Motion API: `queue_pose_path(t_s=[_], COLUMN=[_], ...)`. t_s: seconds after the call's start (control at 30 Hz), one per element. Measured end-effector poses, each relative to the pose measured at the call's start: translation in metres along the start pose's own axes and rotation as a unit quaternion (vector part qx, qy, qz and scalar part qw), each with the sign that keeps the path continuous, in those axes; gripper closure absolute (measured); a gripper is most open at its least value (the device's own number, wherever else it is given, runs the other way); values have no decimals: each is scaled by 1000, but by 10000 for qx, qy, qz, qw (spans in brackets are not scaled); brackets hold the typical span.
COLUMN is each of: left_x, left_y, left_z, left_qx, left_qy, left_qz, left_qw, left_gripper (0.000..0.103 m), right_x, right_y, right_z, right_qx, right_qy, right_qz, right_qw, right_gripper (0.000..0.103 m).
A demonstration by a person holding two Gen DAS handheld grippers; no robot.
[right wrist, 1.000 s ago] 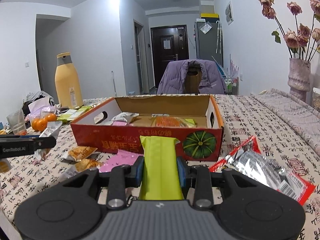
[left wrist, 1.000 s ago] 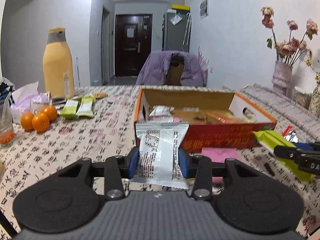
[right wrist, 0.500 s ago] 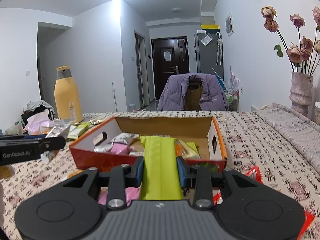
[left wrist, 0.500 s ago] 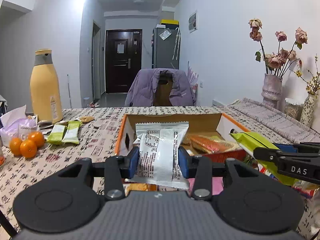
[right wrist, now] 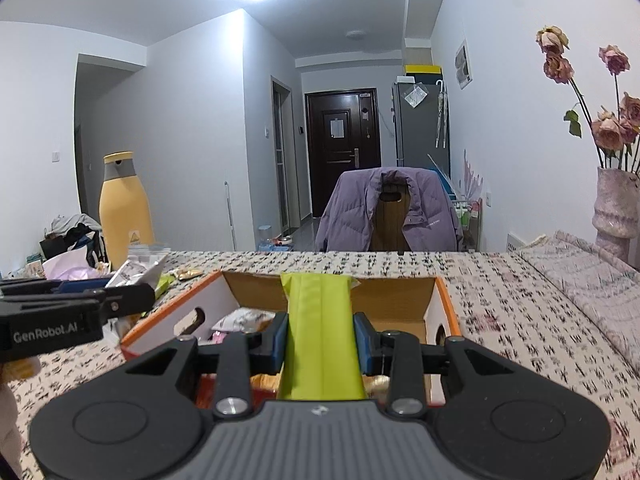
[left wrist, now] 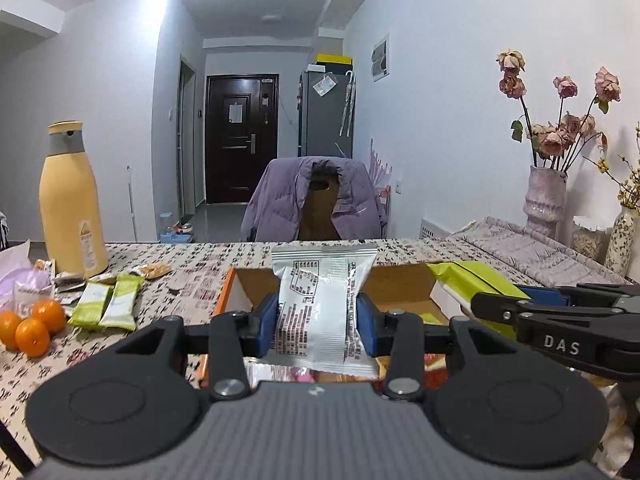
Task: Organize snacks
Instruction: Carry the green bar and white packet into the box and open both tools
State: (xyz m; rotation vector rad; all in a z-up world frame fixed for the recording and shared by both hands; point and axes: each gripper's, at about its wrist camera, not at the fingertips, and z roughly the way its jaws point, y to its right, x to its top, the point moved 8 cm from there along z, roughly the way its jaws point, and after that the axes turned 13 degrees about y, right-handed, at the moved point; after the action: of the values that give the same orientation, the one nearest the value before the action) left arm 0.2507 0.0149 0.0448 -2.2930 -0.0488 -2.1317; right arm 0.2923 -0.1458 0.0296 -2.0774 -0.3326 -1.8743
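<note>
Snacks appear here in three places: held, boxed and loose on the table. In the left wrist view we see the left gripper clamped on a white snack packet, its blue pads pressing both sides so that the packet stands upright, printed panel toward the camera. Directly beyond it lies the open cardboard box, orange-edged, with more wrappers partly hidden inside. From the right of that view the right gripper enters, carrying a green snack packet over the box's right end. In the right wrist view we see the same green snack packet held lengthwise between that gripper's narrowed jaws, its far end above the box's interior; the left gripper shows at the left edge with the white packet's crinkled top just past it. On the patterned tablecloth, well left of the box, we note two pale green bars side by side, three oranges touching one another, and a tall yellow bottle standing upright. A chair draped with a purple jacket stands behind the table, and a vase of dried roses sits at the right.
</note>
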Motion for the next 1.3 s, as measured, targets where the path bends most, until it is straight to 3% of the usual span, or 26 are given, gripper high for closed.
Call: queue_pose_path(t_s=[0.37, 0.57, 0.9, 1.03, 1.07, 1.1, 1.13, 1.2, 1.3], left_x=[1, -11, -37, -37, -35, -34, -32, -28, -25], left_y=[-9, -20, -27, -31, -31, -32, -34, -36, -39], left_z=[60, 93, 103, 100, 98, 97, 95, 91, 87], left_qx=[181, 274, 282, 335, 342, 366, 408, 521, 597], left_qy=[-97, -306, -540, -448, -404, -357, -296, -151, -11], left_qz=[-112, -422, -453, -504, -517, -539, -558, -568, -613], left_qw=[9997, 9983, 9971, 9972, 9973, 9972, 9972, 9969, 9963], left_gripper=[61, 61, 61, 51, 46, 31, 15, 0, 0], right_x=[7, -4, -28, -31, -30, -29, -28, -26, -26], right_y=[4, 7, 14, 13, 14, 15, 15, 16, 17], right_z=[59, 84, 92, 90, 90, 89, 87, 84, 83], right_qx=[8, -59, -88, -146, -150, -153, -179, -217, -215], right_qy=[-86, -162, -347, -404, -388, -353, -304, -225, -189], right_qz=[18, 50, 189, 190, 208, 236, 250, 243, 274], right_qw=[10000, 9998, 9992, 9989, 9989, 9990, 9991, 9992, 9992], right_gripper=[70, 70, 69, 66, 54, 36, 29, 11, 0])
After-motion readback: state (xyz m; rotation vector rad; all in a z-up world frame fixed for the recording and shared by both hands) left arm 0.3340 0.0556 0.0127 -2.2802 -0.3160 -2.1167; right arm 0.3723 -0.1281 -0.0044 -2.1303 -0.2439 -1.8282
